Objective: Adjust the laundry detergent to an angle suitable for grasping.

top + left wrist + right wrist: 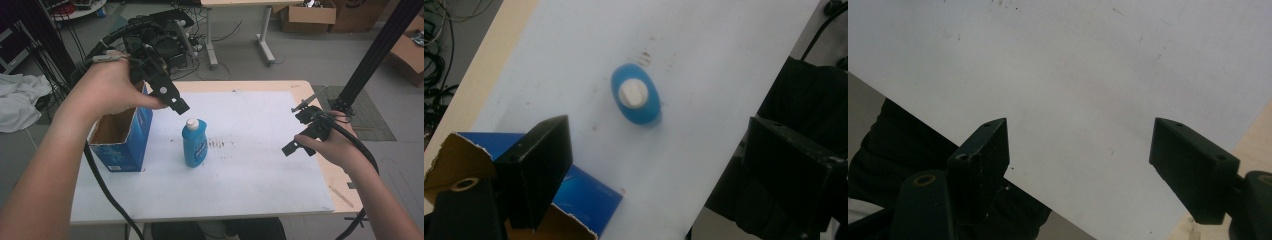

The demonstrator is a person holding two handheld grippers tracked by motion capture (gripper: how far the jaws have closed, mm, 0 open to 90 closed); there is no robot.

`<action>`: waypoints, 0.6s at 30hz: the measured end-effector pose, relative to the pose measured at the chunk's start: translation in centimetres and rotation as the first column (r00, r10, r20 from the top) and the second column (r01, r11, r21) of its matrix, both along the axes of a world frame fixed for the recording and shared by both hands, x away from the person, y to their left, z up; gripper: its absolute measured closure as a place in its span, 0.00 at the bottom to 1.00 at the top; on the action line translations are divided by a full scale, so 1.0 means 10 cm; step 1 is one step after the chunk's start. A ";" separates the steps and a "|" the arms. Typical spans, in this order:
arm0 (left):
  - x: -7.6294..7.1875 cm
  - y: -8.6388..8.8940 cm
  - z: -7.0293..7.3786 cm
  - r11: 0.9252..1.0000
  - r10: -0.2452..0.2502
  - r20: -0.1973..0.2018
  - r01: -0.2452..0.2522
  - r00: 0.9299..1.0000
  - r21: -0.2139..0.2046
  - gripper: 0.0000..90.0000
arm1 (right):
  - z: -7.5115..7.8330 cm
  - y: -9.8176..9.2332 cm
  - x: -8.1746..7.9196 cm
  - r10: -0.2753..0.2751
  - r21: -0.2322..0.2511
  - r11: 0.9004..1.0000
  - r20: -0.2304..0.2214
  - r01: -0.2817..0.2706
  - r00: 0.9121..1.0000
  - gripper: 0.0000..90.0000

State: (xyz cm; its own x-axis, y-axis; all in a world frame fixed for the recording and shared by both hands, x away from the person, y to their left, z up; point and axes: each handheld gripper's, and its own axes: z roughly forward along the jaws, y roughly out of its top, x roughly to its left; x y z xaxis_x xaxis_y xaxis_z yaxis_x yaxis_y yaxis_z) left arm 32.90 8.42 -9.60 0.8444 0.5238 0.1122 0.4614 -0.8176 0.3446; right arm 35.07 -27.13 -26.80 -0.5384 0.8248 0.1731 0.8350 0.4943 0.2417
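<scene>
On the table: a white sheet (250, 165) covers most of the tabletop; a blue bottle (194, 142) and a blue box (122, 137) stand on it.
Bottle: upright, white cap on top, near the middle of the sheet, a little left of centre in the high view. In the left gripper view it shows from above as a blue oval with the white cap (632, 93) in its middle.
Box: open-topped cardboard, blue outside and brown inside, just left of the bottle and apart from it. Its torn top edge shows in the left gripper view (589, 200) below the bottle.
Left gripper (175, 102): held in the air above the box's right edge and above and left of the bottle, pointing down toward the sheet. Jaws stand wide apart with nothing between them; in its own view the bottle lies farther off between the two jaws, untouched.
Right gripper (295, 145): held low over the right side of the sheet, well apart from the bottle. In the right gripper view (1080, 150) its jaws are spread wide over bare white sheet, gripping nothing.
Marks: small brown specks on the sheet just right of the bottle (220, 145).
Floor beyond: cardboard boxes (307, 15) and cables.
</scene>
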 end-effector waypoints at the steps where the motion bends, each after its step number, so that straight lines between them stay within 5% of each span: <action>1: 0.00 0.00 0.00 1.000 0.001 -0.001 -0.001 1.000 0.000 0.15 | 0.00 0.00 0.00 -0.001 0.002 1.000 0.002 0.001 1.000 0.27; 18: 0.01 -0.03 -0.03 1.000 0.022 -0.011 -0.022 1.000 0.006 0.15 | -0.03 -0.02 -0.02 0.000 0.020 1.000 -0.002 0.000 1.000 0.26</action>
